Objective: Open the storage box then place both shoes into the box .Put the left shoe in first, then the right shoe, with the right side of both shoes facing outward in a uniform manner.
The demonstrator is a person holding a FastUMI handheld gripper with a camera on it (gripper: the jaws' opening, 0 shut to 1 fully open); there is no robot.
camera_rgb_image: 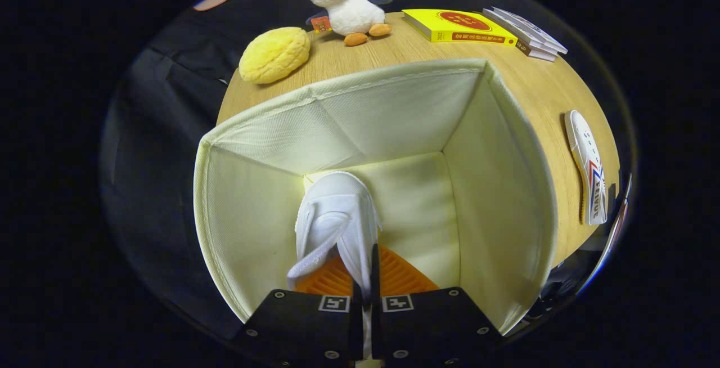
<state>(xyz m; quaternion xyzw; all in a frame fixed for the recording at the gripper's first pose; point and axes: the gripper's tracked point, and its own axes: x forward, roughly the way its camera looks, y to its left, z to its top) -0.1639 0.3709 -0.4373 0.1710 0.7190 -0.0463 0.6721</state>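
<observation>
We look down into the open cream fabric storage box (394,115), which stands on the wooden table (540,92). Our gripper (364,292) hangs over the box's near side, its two fingers drawn almost together and pinching a thin fold of a white shoe (337,216) between them. The shoe hangs from the fingertips down inside the box, toe pointing away from us toward the box floor, just ahead of the fingers and toward the box's left wall. A loose white strap (312,258) curls off the shoe to the left of the fingers. Whether the shoe's toe touches the box floor, we cannot tell.

Outside the box, to its right and well apart from it, a second white shoe (588,174) lies on its side on the table, showing red and blue markings.

Beyond the box's far wall, a yellow round plush cushion (274,54) sits off the far left corner, a penguin plush toy (349,10) stands behind it, a yellow book (458,26) lies off the far right corner, and a small stack of white books (529,33) rests just right of the yellow one.
</observation>
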